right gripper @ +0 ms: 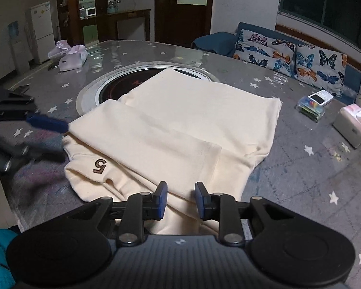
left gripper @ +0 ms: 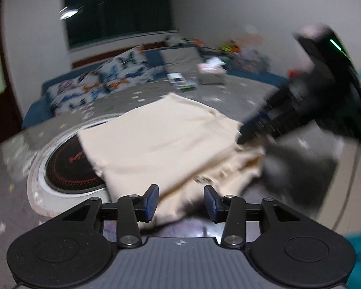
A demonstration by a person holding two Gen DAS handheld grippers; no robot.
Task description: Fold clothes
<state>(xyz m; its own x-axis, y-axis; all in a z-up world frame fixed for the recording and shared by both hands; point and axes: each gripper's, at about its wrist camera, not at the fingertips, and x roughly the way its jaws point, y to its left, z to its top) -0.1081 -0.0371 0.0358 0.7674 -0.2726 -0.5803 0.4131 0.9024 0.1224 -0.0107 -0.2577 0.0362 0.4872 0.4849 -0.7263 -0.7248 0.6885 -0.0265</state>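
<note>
While both tongs (left gripper: 181, 203) (right gripper: 180, 200) gape over the cream garment (right gripper: 180, 125), a tissue box (right gripper: 353, 126) sits well apart

Cream garment (left gripper: 156, 132) on starred table (left gripper: 16, 159), between open-jawed left gripper (left gripper: 181, 203) and right gripper (left gripper: 243, 137).

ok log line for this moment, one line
stage: mid-fold | cream garment partly folded on table | left gripper open, empty | right gripper open, above garment's near edge
</note>
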